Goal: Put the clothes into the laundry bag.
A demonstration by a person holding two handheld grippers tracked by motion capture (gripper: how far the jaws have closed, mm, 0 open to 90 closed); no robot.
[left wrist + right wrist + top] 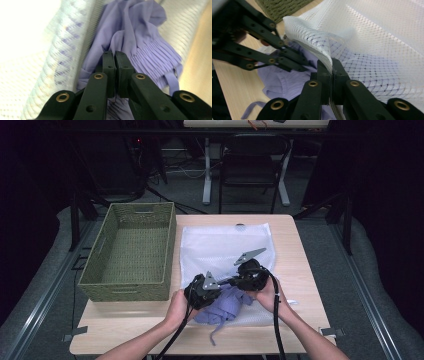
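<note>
A light wooden table (295,250) stands in a dark room, with a green woven rectangular basket (131,251) on its left side, well apart from the work. Across the middle lies a white mesh laundry bag (225,247), and at its near edge, under both tools, a crumpled lilac pleated fabric garment (225,306) sits half inside the bag's mouth. The right gripper (331,66) is clamped on the bag's open rim: in its own view the jaws stand pressed together with the folded mesh hem rising from between them, lifted so that the mouth gapes toward the other tool. The left gripper (115,58) has its jaws drawn together on a fold of the lilac cloth; in the left gripper view the pleats bunch right at its tips, with the mesh wall just to one side. The step in hand looks like stuffing the garment into the bag, and it seems about halfway, since a strap and much cloth lie outside the rim. The next move likely calls for pushing the pinched fold forward, deeper past the held rim, while the right tool keeps the mouth raised.
</note>
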